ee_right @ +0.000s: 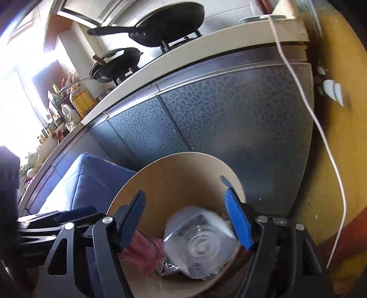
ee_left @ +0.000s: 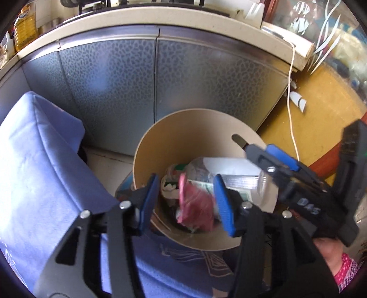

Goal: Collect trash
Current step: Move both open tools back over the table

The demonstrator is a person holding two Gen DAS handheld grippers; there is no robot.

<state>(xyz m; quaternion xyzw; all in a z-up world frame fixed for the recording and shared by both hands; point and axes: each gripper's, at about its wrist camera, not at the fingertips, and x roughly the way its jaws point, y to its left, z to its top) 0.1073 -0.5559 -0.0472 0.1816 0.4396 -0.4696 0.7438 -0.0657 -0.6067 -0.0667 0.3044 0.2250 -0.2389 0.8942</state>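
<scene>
Left gripper (ee_left: 187, 201) is over the tan round bin (ee_left: 146, 146), jaws apart, nothing pressed between the blue pads. Directly below and between the jaws, inside the bin, a crumpled pink wrapper (ee_left: 197, 206), blurred. It touches neither pad as far as visible. Just right of it, partly behind the right-hand pad, lies a clear plastic bottle (ee_left: 234, 176) on its side, among paper scraps and other mixed trash at the bin's bottom.

Right gripper (ee_right: 190, 220) also above the same bin (ee_right: 174, 174), jaws wide apart and empty. The clear bottle (ee_right: 199, 243) sits between and below its jaws, bottom end facing the camera, motion-blurred; whether it touches the right-hand pad I cannot tell. The pink wrapper (ee_right: 142, 252) shows beside the left-hand pad, lower in the bin, blurred too.

In the left wrist view the right gripper (ee_left: 254, 149) comes in from the right side, its fingertips over the bin's far rim, a hand (ee_left: 330, 254) with a red patterned sleeve behind it.

Beyond both jaws: grey patterned cabinet doors (ee_left: 114, 87) under a pale countertop (ee_left: 160, 20). Left of the jaws, a blue cushioned seat (ee_left: 41, 160), bin touching it. Right of the jaws, yellow floor (ee_left: 321, 110) with a white cable (ee_left: 290, 110) hanging down. Two black pans (ee_right: 169, 20) on the stove above.
</scene>
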